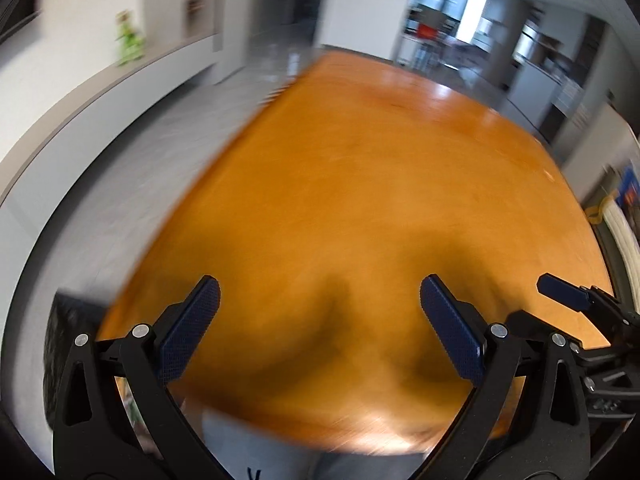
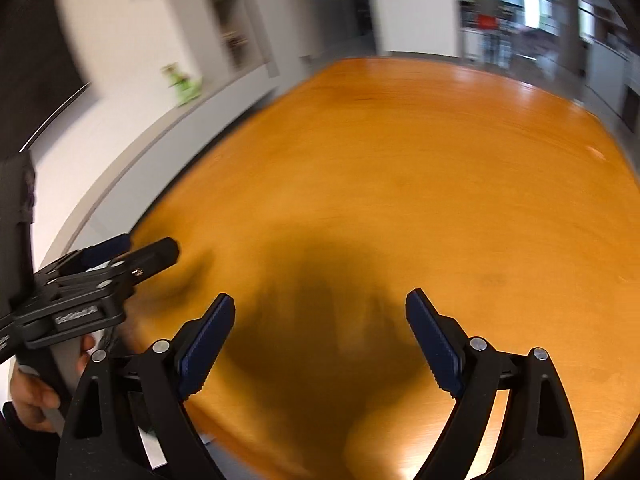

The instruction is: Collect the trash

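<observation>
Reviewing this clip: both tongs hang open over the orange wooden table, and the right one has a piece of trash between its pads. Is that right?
Not quite. The right tongs hold nothing: the right wrist view shows only bare table and a dark shadow between the pads. The rest stands: both hang open over the orange wooden table, the left tongs likewise open in the left wrist view.

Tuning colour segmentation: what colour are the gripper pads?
Dark blue, textured, on black fingers. Sharpest on the left gripper pads in the left wrist view.

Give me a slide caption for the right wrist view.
Right gripper open and empty above a bare orange table, left gripper alongside.
</observation>
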Demonstrator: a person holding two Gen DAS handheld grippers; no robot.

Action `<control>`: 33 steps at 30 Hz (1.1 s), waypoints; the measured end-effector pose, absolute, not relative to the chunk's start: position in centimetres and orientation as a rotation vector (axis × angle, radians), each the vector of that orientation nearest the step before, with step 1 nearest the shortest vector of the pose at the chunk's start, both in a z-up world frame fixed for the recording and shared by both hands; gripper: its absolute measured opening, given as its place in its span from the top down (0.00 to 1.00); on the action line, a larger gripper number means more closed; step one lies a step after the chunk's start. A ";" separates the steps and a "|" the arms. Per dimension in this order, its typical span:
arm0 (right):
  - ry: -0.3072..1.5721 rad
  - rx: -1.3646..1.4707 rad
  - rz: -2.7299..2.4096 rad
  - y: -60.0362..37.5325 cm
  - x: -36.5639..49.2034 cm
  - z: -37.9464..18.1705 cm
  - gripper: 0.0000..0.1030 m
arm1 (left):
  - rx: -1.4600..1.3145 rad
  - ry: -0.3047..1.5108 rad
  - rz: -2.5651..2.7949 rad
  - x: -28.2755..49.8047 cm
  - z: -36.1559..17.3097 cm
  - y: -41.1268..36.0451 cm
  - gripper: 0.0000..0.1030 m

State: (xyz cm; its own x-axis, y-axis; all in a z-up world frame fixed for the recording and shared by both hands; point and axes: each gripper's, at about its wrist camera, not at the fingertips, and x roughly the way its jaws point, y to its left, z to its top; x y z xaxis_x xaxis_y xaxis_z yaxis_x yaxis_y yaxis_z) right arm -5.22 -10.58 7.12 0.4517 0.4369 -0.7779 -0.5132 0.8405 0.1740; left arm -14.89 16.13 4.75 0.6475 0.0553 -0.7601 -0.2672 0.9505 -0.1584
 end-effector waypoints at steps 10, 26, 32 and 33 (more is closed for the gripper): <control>0.935 0.005 0.242 -21.0 1.9 3.8 0.15 | -0.162 0.888 0.017 -4.0 3.3 8.0 0.06; 0.936 -0.087 0.166 -21.3 6.8 2.5 0.09 | -0.046 0.935 0.057 1.0 0.9 5.0 0.06; 0.948 -0.073 0.128 -21.6 8.4 2.6 0.03 | -0.038 0.963 0.078 1.7 0.5 4.9 0.06; 0.948 -0.073 0.127 -21.7 8.3 2.5 0.03 | -0.038 0.963 0.079 1.7 0.6 4.9 0.06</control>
State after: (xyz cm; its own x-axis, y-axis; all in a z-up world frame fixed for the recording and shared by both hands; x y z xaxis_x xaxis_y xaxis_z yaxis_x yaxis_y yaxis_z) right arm 8.26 -21.68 2.54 0.5767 0.0767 -0.8133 -0.1408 0.9900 -0.0066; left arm 1.69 4.90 0.59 0.5681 0.0505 -0.8214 -0.0847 0.9964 0.0027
